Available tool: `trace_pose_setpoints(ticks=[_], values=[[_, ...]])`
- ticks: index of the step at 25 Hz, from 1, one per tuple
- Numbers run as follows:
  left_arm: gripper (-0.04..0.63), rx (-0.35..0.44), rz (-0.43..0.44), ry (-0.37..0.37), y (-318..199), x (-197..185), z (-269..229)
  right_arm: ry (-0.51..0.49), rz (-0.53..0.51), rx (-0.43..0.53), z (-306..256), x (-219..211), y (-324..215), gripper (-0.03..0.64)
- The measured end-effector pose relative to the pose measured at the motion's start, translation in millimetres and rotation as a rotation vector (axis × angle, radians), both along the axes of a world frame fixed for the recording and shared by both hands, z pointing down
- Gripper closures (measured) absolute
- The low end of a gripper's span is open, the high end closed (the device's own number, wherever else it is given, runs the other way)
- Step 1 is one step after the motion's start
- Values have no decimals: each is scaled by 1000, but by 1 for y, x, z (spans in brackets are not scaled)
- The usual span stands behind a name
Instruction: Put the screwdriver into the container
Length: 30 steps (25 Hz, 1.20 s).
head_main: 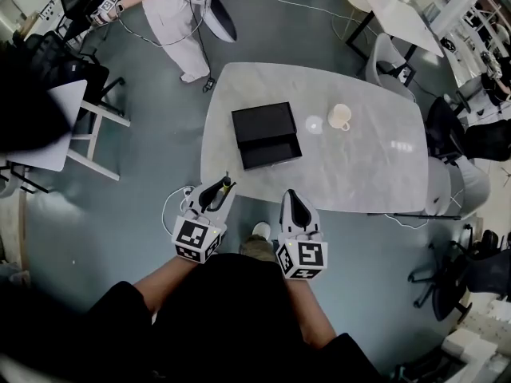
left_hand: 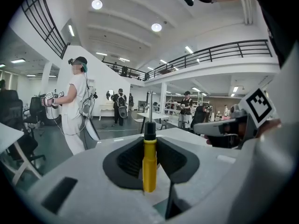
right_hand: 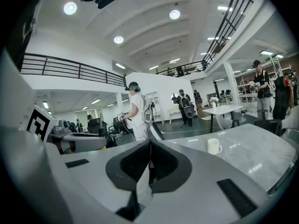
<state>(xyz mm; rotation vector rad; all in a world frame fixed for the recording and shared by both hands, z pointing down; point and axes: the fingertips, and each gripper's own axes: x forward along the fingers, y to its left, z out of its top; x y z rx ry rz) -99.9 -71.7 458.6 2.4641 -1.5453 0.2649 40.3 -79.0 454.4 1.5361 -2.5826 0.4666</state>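
A screwdriver [left_hand: 149, 160] with a yellow handle, black collar and thin metal shaft stands upright between the pads of my left gripper [left_hand: 149, 158], which is shut on it. In the head view that left gripper [head_main: 217, 191] is held at the table's near edge with the screwdriver [head_main: 226, 183] poking up from its tip. The open black box [head_main: 266, 134], the container, lies on the table beyond it, lid hinged back. My right gripper [head_main: 292, 203] hovers beside the left one at the near edge; its jaws meet with nothing between them. In its own view the right gripper [right_hand: 149, 160] points toward the table.
A grey rounded table [head_main: 375, 166] carries a cream mug [head_main: 340, 117] and a small clear disc [head_main: 314, 124] right of the box. The mug [right_hand: 214, 145] also appears in the right gripper view. A person in white [head_main: 172, 14] stands beyond the table. Chairs [head_main: 459, 186] ring it.
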Motion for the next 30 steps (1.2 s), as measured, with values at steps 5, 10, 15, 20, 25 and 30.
trace_pose_setpoints(ticks=[5,10,15,20,25,30], values=[[502,2,-34,-14,-37,13,-1,1,-24,0,2,16,-37,604],[502,-23,-25,-49,-68,27,14,-2,8,-15,9,40,-63,604],[502,-50,39,-88,-103,38,36,-4,31,-40,15,43,-80,604],[502,-107,119,-112,-132,37,70,21,33,-41,17,19,-95,604],[501,-181,202,-164,-152,52,109,16,136,-71,16,49,-125,604],[501,-259,281,-245,-171,54,173,63,165,-102,31,58,-158,604]])
